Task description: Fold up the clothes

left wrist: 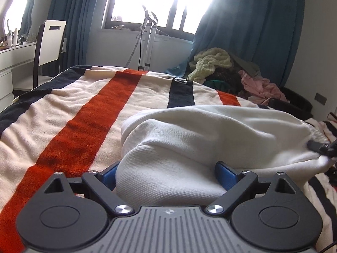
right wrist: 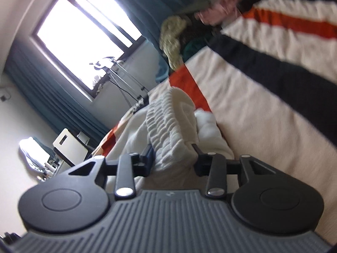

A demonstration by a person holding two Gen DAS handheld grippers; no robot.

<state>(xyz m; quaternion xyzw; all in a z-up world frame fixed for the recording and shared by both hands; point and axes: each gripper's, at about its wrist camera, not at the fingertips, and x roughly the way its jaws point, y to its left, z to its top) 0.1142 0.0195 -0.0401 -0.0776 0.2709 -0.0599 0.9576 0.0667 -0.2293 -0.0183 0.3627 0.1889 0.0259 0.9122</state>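
On the bed, over a striped blanket (left wrist: pixel 69 113), a white garment (left wrist: pixel 189 139) is lying bunched. The left tool (left wrist: pixel 168 175) is standing wide with a thick fold of the garment filling the gap between its 2 blue fingers (left wrist: pixel 226 174). The right tool (right wrist: pixel 173 154) is pinching the garment's ribbed waistband (right wrist: pixel 166 124). Other clothes (left wrist: pixel 221 69) are piling near the curtain.

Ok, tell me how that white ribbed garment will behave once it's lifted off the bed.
The white garment probably goes floppy: it already sags in soft folds. The thick ribbed knit suggests some weight, so loose parts will likely hang. The right claw pinches a bunched gathered edge, which should resist slipping.
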